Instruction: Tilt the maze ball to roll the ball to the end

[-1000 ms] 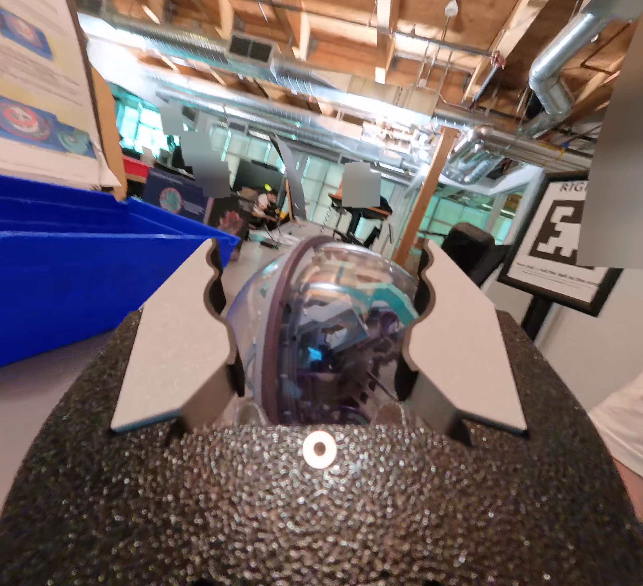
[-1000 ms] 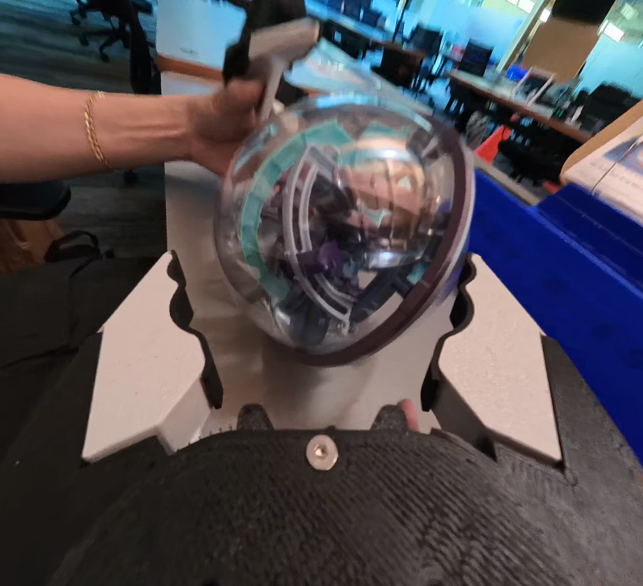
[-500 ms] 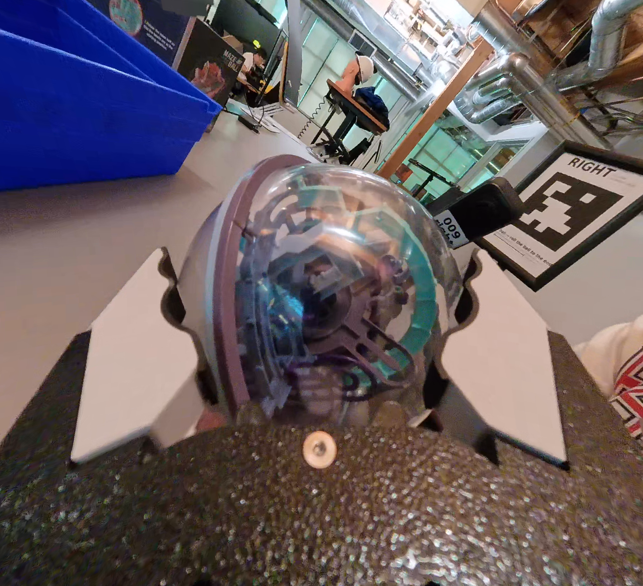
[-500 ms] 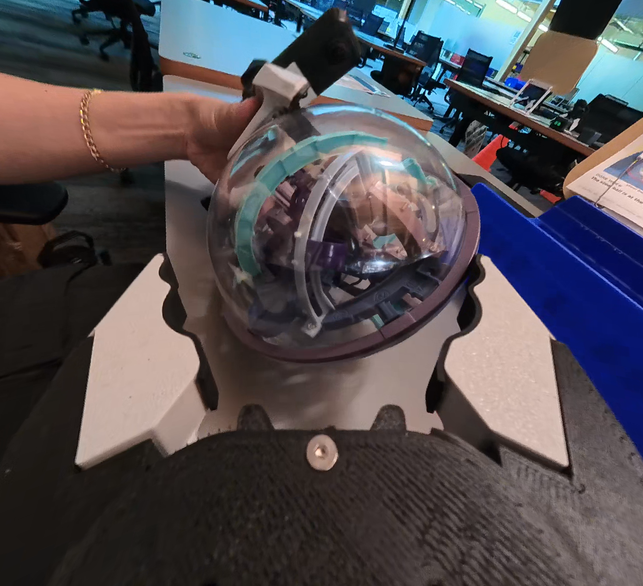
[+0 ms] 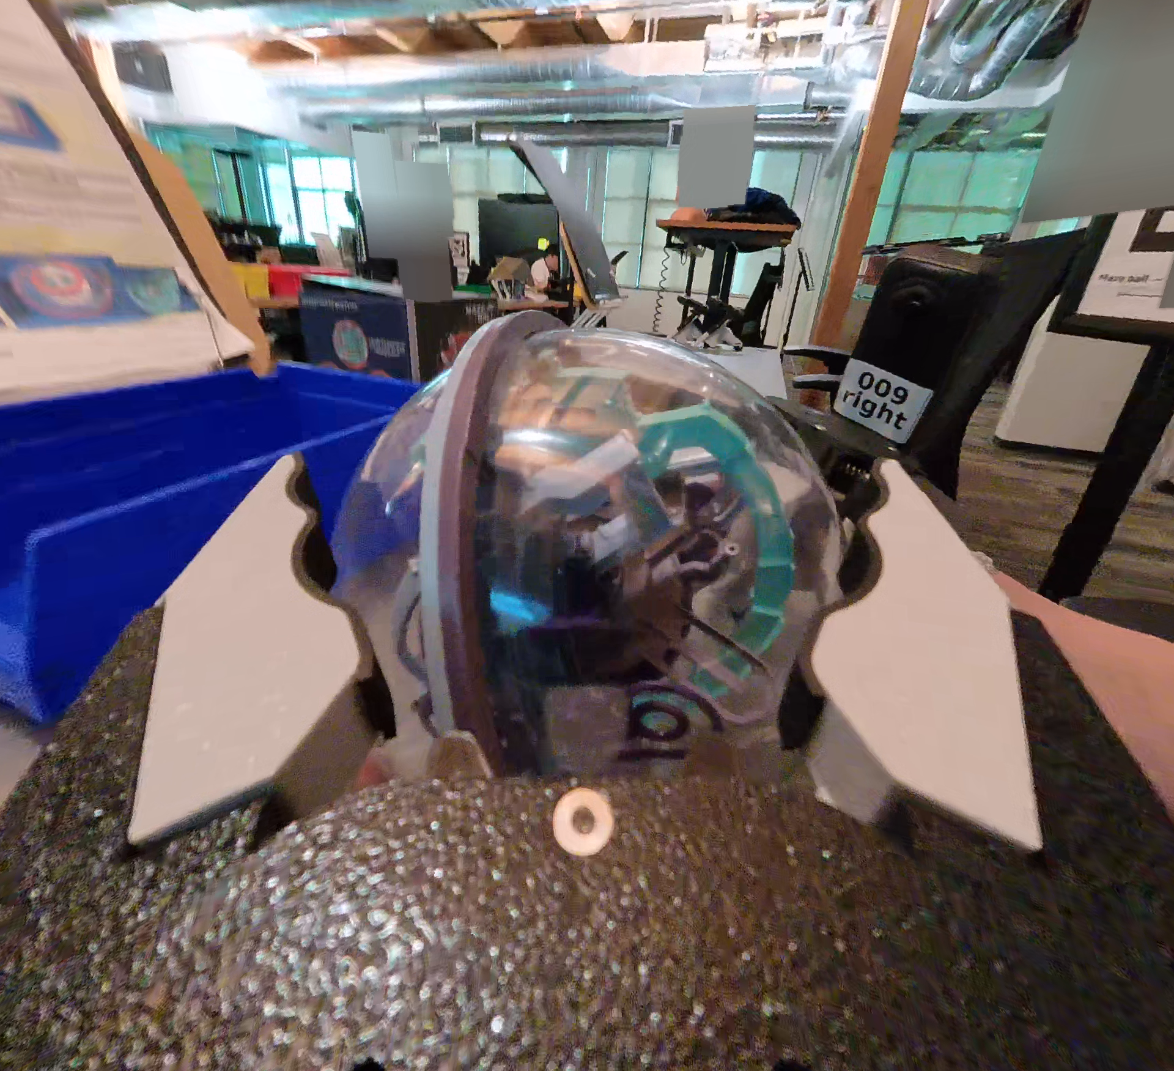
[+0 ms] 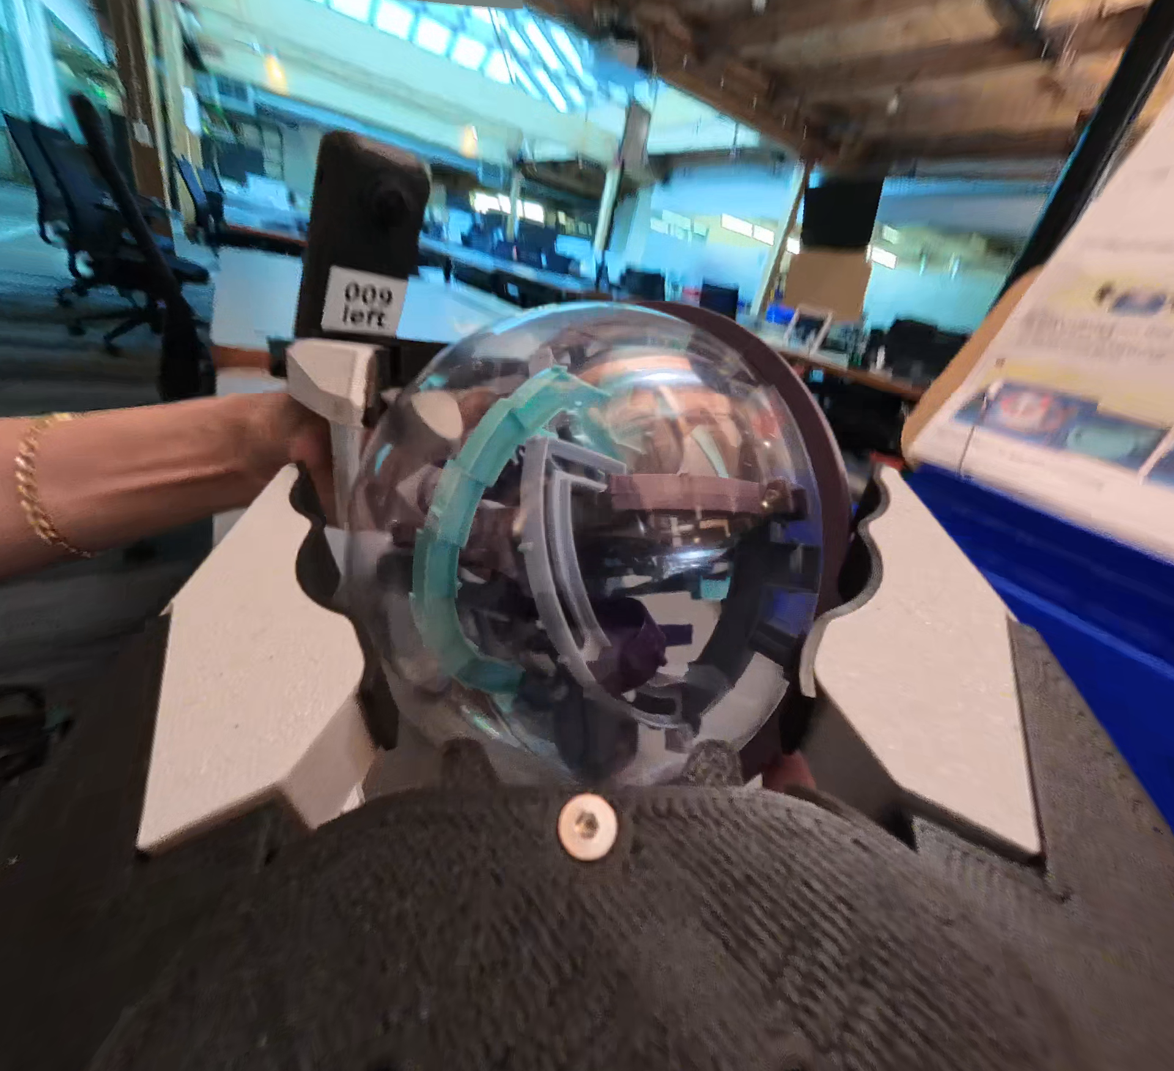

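Maze ball [image 5: 591, 545]: clear hard plastic sphere, dark purple-brown band round its middle, standing nearly upright in both views. Inside, curved teal, grey and purple tracks; the small rolling ball cannot be made out. Held up in the air between the two grippers, beside the blue bin, nothing under it.

Left gripper [image 5: 587, 532]: black pebbled foam body, flat pale grey fingers [image 5: 254, 627] with dark wavy inner edges. Fingers spread wide around the sphere and pressing its sides.

Right gripper [image 6: 587, 538]: black ribbed foam body, the same pale grey fingers [image 6: 915, 646], likewise clamped on the sphere from the opposite side. A white sticker with black print sits on each gripper's black camera block, seen from the other view.

Hand [image 6: 279, 437]: grips the left gripper's handle; thin gold chain bracelet [image 6: 32, 487] on the wrist.

Blue bin [image 5: 127, 507]: smooth plastic, straight walls. Propped in it, a cardboard-backed printed sheet [image 5: 70, 214] with coloured pictures, blurred.

Black-framed sign [image 5: 1131, 278] at the right edge, print partly covered.
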Action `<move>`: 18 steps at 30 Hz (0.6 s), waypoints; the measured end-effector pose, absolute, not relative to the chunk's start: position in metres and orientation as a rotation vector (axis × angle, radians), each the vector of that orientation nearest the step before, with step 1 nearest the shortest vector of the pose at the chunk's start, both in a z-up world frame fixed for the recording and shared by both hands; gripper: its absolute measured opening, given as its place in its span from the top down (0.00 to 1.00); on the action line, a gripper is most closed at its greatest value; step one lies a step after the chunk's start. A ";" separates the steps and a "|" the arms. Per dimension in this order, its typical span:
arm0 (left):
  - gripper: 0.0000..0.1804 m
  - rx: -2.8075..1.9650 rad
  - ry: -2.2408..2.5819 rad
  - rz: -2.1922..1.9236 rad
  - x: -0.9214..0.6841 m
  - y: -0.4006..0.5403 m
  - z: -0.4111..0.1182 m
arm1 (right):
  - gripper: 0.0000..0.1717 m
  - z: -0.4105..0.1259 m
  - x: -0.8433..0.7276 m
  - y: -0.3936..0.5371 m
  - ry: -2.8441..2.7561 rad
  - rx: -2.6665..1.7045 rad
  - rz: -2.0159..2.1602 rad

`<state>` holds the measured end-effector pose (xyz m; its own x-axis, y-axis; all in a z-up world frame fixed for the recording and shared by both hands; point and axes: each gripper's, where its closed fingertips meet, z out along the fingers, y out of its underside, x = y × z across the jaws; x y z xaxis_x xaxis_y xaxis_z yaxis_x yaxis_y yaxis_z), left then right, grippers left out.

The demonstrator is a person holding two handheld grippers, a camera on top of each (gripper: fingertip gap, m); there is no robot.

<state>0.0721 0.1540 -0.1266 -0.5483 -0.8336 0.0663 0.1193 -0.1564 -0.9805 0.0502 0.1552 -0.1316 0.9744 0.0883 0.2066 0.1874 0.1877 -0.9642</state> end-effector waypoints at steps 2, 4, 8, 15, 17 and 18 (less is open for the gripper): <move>0.13 -0.697 1.380 -1.755 0.058 0.157 -0.103 | 0.08 -0.105 0.034 0.148 -0.275 -1.236 -0.041; 0.13 -0.555 1.327 -1.737 0.040 0.157 -0.079 | 0.08 -0.086 0.017 0.140 -0.327 -1.106 -0.057; 0.13 -0.343 1.268 -1.674 0.007 0.152 -0.044 | 0.08 -0.061 -0.008 0.130 -0.356 -0.967 -0.029; 0.17 -0.451 1.150 -1.780 -0.009 0.162 -0.004 | 0.08 -0.051 -0.013 0.129 -0.288 -0.931 0.083; 0.16 -0.530 1.165 -1.766 -0.004 0.165 -0.005 | 0.08 -0.051 -0.011 0.131 -0.261 -0.936 0.123; 0.15 -0.568 1.179 -1.749 -0.002 0.166 -0.006 | 0.08 -0.053 -0.009 0.133 -0.252 -0.945 0.127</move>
